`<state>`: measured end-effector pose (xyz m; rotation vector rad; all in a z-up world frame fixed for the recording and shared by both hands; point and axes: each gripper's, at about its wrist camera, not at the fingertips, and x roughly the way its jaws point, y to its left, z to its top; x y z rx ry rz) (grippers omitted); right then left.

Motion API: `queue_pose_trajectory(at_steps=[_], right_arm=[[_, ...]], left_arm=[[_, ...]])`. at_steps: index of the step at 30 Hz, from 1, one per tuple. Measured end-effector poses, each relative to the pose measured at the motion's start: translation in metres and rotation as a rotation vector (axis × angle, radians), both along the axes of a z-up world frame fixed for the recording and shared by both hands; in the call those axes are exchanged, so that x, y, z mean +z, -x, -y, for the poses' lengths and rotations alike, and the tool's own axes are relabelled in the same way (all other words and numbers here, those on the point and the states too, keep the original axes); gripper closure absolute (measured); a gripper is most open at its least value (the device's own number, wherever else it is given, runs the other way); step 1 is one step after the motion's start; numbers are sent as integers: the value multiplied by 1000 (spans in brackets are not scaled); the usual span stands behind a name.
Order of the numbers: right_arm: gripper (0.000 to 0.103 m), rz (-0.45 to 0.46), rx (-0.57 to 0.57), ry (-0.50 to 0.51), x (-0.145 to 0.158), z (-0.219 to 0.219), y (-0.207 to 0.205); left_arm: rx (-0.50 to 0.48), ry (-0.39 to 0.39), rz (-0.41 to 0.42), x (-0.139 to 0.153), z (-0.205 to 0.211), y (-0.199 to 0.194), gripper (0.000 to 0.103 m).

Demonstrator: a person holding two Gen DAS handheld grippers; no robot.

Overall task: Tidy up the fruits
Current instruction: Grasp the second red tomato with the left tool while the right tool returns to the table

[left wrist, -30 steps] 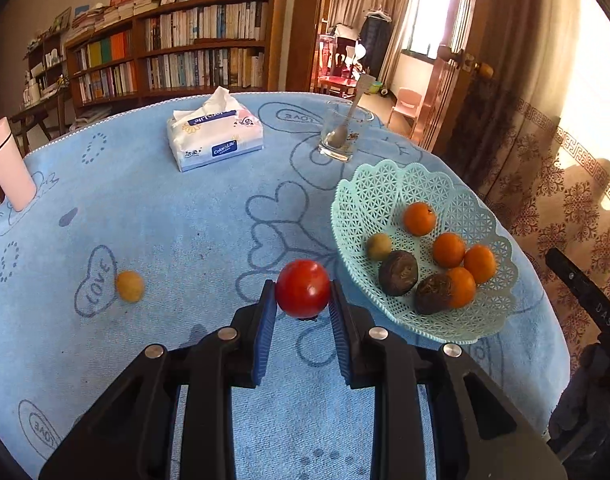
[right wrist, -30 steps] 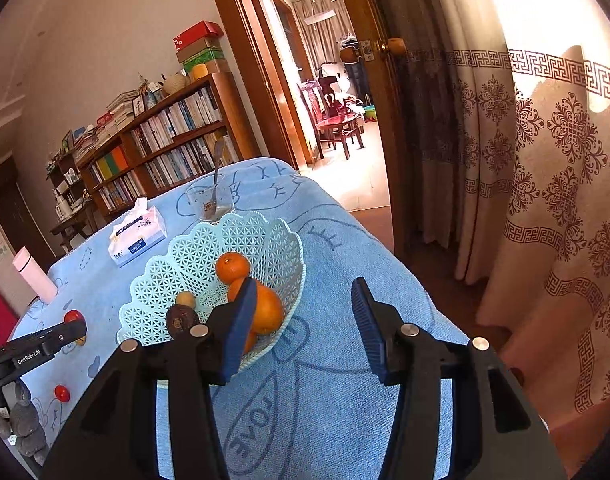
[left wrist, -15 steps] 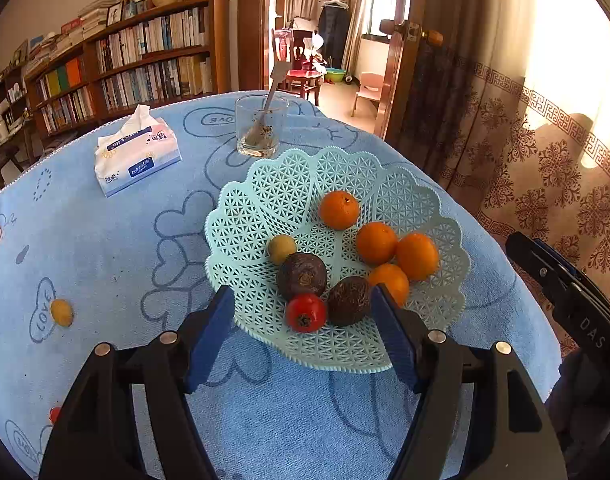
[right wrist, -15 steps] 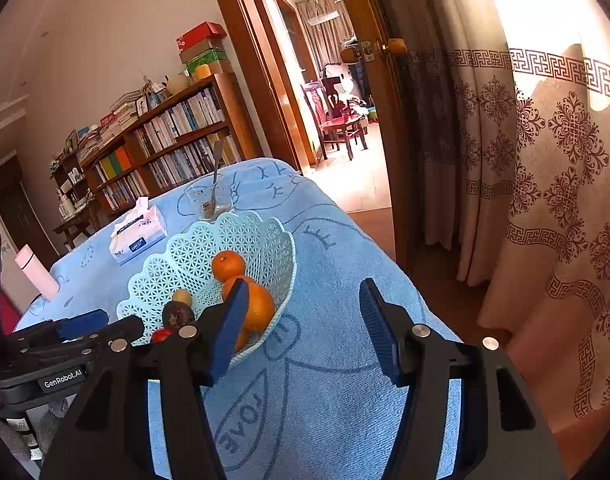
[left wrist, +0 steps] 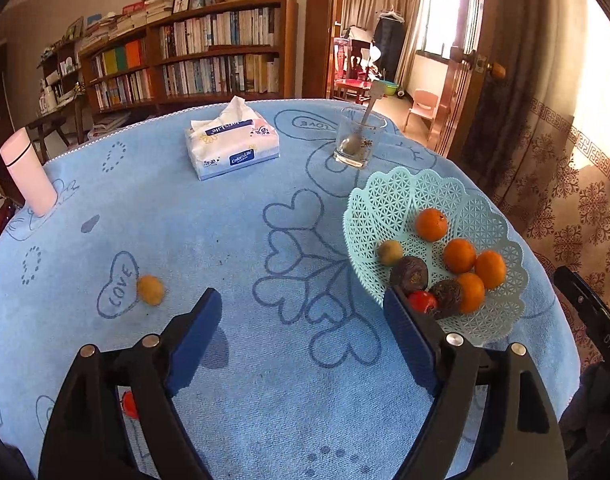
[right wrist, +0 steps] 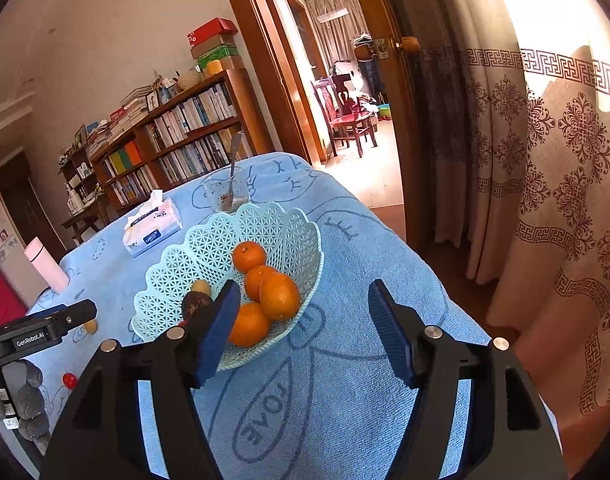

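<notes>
A pale green lattice basket (left wrist: 409, 196) sits on the blue tablecloth at right, holding several oranges (left wrist: 431, 224), two dark fruits (left wrist: 409, 275), a small yellow-green fruit (left wrist: 389, 252) and a red tomato (left wrist: 421, 301). A small yellow fruit (left wrist: 150, 289) lies loose on the cloth at left, and a small red fruit (left wrist: 129, 405) shows behind my left finger. My left gripper (left wrist: 303, 336) is open and empty above the cloth, left of the basket. My right gripper (right wrist: 303, 324) is open and empty, just right of the basket (right wrist: 209, 248).
A tissue pack (left wrist: 233, 146), a glass with a spoon (left wrist: 359, 142) and a pink bottle (left wrist: 27, 172) stand toward the table's far side. The table edge drops off at right near a patterned curtain (right wrist: 545, 184) and a doorway. A bookshelf stands behind.
My left gripper carried the red tomato to the basket, opened and let it go there, then swung back left over the cloth. The right gripper stayed open and barely moved.
</notes>
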<state>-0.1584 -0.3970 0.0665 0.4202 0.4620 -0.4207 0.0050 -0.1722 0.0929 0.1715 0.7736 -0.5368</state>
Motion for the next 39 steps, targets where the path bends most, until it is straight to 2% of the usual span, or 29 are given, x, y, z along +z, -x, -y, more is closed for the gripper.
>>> queue_pose_trajectory(at_steps=[12,21,26,33,37,39], right_arm=[[35,-7,41,-9,0,-24,-4],[35,-9,85,-1,5,-47,-12],[35,-16,118,14,8,-63,-19],[35,-39,151,36,7,-79,-28],[35,-51,177,46,8,-90,-36],[35,-55,198,56,9,-98,-42]], left_arm=[[151,-24,9,-1,-90,-4,20],[204,-51,-45,-32,-130,2,21],[186,-53,-92,-52,-133,3,33],[167,-44,-150,-76,-130,-5,63],[170,-72,-115,-78,-130,-1,75],[171,-67,-104,-76,-133,1,75]])
